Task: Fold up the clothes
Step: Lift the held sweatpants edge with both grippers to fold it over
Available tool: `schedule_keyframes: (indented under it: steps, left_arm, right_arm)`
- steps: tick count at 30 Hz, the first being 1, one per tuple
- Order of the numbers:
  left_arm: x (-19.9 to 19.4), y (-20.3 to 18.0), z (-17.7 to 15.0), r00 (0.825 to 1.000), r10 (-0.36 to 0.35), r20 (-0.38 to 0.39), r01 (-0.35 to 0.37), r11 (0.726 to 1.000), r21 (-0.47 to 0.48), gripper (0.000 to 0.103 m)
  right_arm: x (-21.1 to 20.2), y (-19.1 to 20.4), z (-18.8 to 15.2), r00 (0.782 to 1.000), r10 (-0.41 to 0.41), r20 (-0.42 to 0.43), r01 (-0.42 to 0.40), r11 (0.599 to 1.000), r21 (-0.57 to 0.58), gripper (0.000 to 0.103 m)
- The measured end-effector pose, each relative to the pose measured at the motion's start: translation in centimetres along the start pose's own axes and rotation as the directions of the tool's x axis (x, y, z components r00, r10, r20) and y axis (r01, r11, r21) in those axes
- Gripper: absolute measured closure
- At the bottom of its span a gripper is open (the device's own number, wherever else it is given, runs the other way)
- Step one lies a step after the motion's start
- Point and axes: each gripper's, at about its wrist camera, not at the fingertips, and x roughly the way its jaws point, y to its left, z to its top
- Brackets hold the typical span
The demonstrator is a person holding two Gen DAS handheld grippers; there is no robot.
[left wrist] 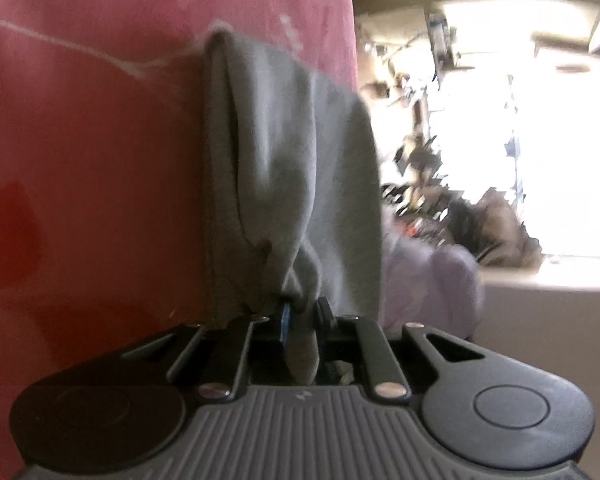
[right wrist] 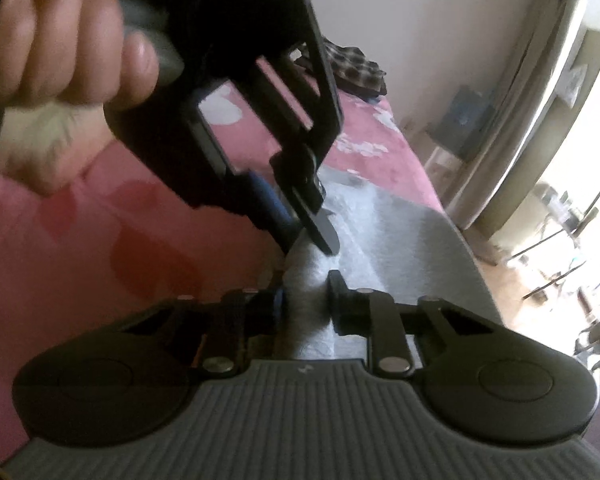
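A grey garment (left wrist: 292,160) hangs bunched over the pink bedspread (left wrist: 80,160). My left gripper (left wrist: 302,306) is shut on a fold of it, and cloth trails back between the fingers. In the right wrist view the same garment (right wrist: 400,248) lies flat along the bed's right side. A raised ridge of it sits squeezed between the fingers of my right gripper (right wrist: 306,294). Just beyond, a hand (right wrist: 60,52) holds the left gripper (right wrist: 312,236), which pinches the same ridge from above.
The pink bedspread (right wrist: 80,240) has white and darker red patches. A dark checked cloth (right wrist: 356,68) lies at the bed's far end. Pale lilac fabric (left wrist: 432,280) lies to the right of the garment. The bed edge drops off at right towards a bright, cluttered room (right wrist: 560,220).
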Motion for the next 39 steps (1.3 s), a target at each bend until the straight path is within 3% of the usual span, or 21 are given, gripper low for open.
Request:
schedule_keyframes:
  steps: [2, 5, 8, 11, 19, 25, 28, 29, 31, 35, 39]
  left_arm:
    - [-1.5, 0.5, 0.6, 0.996, -0.047, 0.078, 0.049, 0.998, -0.030, 0.074]
    - [-2.9, 0.2, 1.4, 0.993, -0.025, 0.117, 0.027, 1.000, -0.011, 0.072]
    - [-2.9, -1.1, 1.0, 0.997, 0.012, 0.079, -0.017, 0.998, 0.057, 0.065]
    - [-2.3, -1.7, 0.3, 0.999, 0.011, 0.049, -0.016, 0.996, 0.092, 0.059]
    - [1.4, 0.2, 0.4, 0.999, 0.013, -0.037, -0.014, 1.000, -0.023, 0.059]
    - [2.9, 1.3, 1.6, 0.999, -0.029, -0.036, 0.026, 0.996, -0.087, 0.064]
    - [3.5, 1.0, 1.8, 0.998, -0.014, -0.054, 0.011, 0.999, -0.052, 0.072]
    - [3.6, 0.7, 1.8, 0.998, -0.018, -0.054, 0.016, 0.999, -0.033, 0.082]
    - [4.0, -0.2, 1.6, 0.996, -0.071, -0.046, 0.073, 0.996, 0.052, 0.089]
    - [4.7, 0.7, 1.4, 0.990, -0.140, -0.034, 0.144, 0.978, 0.149, 0.089]
    - [5.6, 5.3, 2.0, 0.992, -0.116, -0.051, 0.115, 0.993, -0.019, 0.088]
  right_arm:
    - [-0.1, 0.0, 0.1, 1.000, -0.016, -0.002, 0.016, 1.000, -0.005, 0.087]
    - [-0.3, 0.0, 0.4, 0.999, -0.039, 0.001, 0.039, 0.999, -0.014, 0.088]
    - [-0.4, 0.4, 0.4, 0.998, -0.058, 0.004, 0.059, 0.997, -0.046, 0.088]
    - [-0.6, 0.8, 0.1, 0.997, -0.077, 0.014, 0.078, 0.993, -0.088, 0.088]
    - [-0.7, 0.8, 0.1, 0.996, -0.088, 0.026, 0.090, 0.991, -0.104, 0.088]
    - [-0.8, 1.4, -0.3, 0.996, -0.088, 0.032, 0.091, 0.989, -0.115, 0.088]
    - [-0.6, 1.5, -0.4, 0.995, -0.092, 0.035, 0.095, 0.987, -0.128, 0.088]
    - [-0.5, 1.5, -0.4, 0.995, -0.094, 0.036, 0.098, 0.986, -0.137, 0.088]
    - [-0.4, 1.9, -0.6, 0.993, -0.105, 0.044, 0.111, 0.979, -0.171, 0.088]
    - [-0.2, 3.4, -1.4, 0.984, -0.159, 0.077, 0.176, 0.928, -0.327, 0.088]
    - [1.3, 7.1, -3.8, 0.985, -0.168, 0.041, 0.162, 0.815, -0.556, 0.088]
